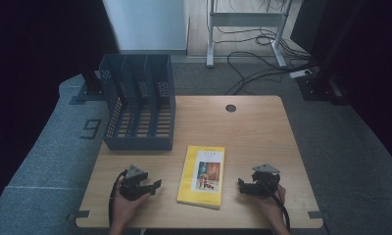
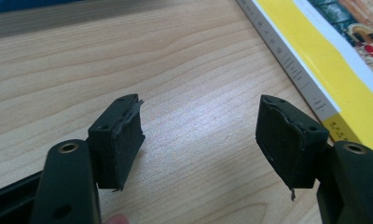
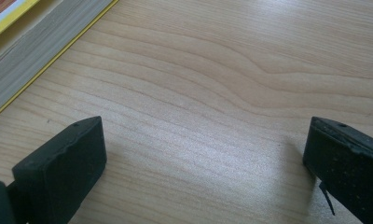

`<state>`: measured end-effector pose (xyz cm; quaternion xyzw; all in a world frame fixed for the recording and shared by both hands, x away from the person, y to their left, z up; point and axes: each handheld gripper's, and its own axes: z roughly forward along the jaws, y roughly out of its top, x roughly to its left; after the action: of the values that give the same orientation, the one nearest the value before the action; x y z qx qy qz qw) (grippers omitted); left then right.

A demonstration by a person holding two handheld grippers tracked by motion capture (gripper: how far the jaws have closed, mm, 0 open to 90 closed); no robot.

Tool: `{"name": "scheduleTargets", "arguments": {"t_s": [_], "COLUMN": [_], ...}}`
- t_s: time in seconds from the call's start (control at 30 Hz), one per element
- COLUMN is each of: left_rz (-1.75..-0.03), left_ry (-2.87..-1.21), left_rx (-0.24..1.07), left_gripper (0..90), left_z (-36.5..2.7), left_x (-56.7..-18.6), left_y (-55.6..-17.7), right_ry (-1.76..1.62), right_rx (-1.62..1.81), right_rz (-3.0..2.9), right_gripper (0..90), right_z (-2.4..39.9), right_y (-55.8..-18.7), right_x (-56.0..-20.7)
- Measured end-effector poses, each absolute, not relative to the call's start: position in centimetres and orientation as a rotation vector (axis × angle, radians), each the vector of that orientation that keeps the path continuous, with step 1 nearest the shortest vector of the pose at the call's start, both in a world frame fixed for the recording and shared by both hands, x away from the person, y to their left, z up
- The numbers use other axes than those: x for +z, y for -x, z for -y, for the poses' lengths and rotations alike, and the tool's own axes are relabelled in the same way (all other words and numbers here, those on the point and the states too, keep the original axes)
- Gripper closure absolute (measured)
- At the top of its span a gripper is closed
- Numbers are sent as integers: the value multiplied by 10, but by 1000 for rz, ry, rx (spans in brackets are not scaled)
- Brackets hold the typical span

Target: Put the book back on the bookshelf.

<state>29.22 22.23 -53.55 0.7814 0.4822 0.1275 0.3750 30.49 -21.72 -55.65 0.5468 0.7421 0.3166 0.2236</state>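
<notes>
A yellow book (image 1: 202, 176) lies flat on the wooden table (image 1: 253, 127), with its cover up, near the front edge and about in the middle between the two hands. The left gripper (image 1: 152, 186) rests low over the table at the left side of the book, held by the person's left hand (image 1: 123, 203). Its jaws are spread wide and nothing is between them; in the left gripper view there is bare wood under them, and the spine of the book (image 2: 292, 65) passes just beside the right jaw (not touching it, as far as I can see). The right gripper (image 1: 243, 186) is at the right side of the book, near it but apart, in the right hand (image 1: 272, 205). Its jaws are also spread wide over bare wood, and the page edge of the book (image 3: 40, 51) shows at the upper left in the right gripper view. A dark blue file rack (image 1: 137, 105) with three compartments stands at the back left corner of the table, well apart from the book.
</notes>
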Motion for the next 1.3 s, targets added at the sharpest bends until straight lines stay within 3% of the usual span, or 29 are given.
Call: {"name": "scheduleTargets", "arguments": {"t_s": [0.87, 1.3], "left_rz": [-1228, -1189], "left_ry": [-2017, -2070], "left_rx": [317, 320], "left_gripper": [312, 312], "left_z": [-225, -211], "left_x": [-539, -542], "left_y": [-292, -301], "right_ry": [-1530, -1514], "right_rx": [863, 879], "right_rz": [-2022, -2020], "right_gripper": [0, 48], "right_z": [214, 216], "right_y": [-309, -300], "right_x": [-556, -556]}}
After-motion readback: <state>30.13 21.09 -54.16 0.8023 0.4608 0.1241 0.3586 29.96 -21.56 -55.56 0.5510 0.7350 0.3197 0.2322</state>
